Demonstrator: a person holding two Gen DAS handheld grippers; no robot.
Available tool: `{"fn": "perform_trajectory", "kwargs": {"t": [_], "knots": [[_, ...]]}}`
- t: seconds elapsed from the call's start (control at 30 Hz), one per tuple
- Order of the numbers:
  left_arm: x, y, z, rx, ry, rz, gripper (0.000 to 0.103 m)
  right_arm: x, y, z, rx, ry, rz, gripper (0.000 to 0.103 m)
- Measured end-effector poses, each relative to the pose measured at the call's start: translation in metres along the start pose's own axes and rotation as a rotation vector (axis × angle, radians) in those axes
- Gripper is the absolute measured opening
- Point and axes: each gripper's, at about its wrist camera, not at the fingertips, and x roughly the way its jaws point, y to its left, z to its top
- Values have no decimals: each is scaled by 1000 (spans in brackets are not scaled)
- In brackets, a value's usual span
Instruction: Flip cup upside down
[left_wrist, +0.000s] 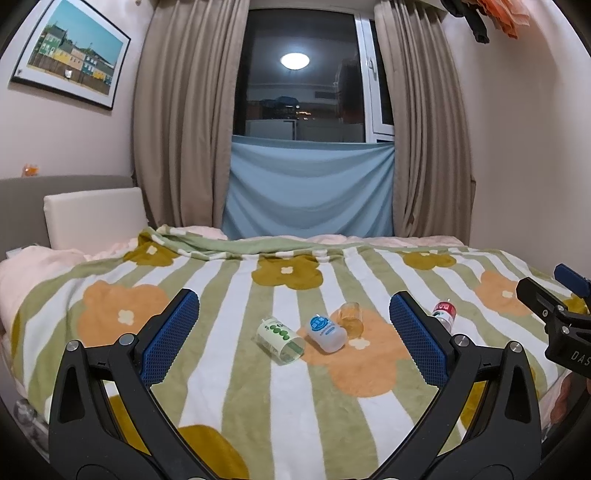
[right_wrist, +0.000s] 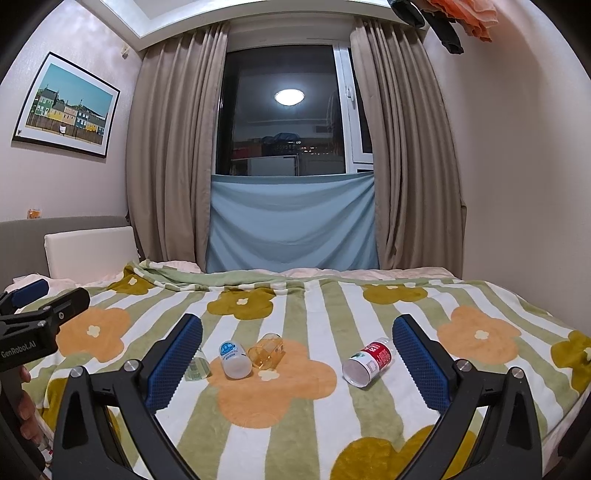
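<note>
A clear glass cup with green dots (left_wrist: 280, 341) lies on its side on the striped floral blanket (left_wrist: 229, 387), its mouth toward me. In the right wrist view it (right_wrist: 197, 365) is partly hidden behind my left finger. A small amber cup (left_wrist: 352, 318) (right_wrist: 266, 355) also lies on its side. My left gripper (left_wrist: 293, 332) is open and empty, held above the blanket short of both cups. My right gripper (right_wrist: 297, 354) is open and empty, also short of them.
A white bottle with a blue cap (left_wrist: 327, 332) (right_wrist: 234, 359) lies between the two cups. A red-labelled bottle (right_wrist: 367, 362) (left_wrist: 445, 314) lies to the right. Each gripper shows at the other view's edge (left_wrist: 554, 314) (right_wrist: 33, 325). Headboard and cushion (left_wrist: 94, 216) stand at left.
</note>
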Motion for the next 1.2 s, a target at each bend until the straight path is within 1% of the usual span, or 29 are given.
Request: {"fn": "perform_trajectory", "kwargs": {"t": [0.27, 0.8, 1.07, 1.2], "knots": [[-1, 1, -2, -18, 1, -13, 103, -1, 0, 0, 1, -2, -1, 103], [0, 2, -2, -18, 1, -16, 103, -2, -2, -1, 6, -4, -1, 103], [2, -1, -6, -17, 11, -17, 103, -5, -2, 2, 16, -4, 9, 103], [12, -6, -5, -11, 30, -2, 103, -1, -5, 2, 28, 1, 26, 103]]}}
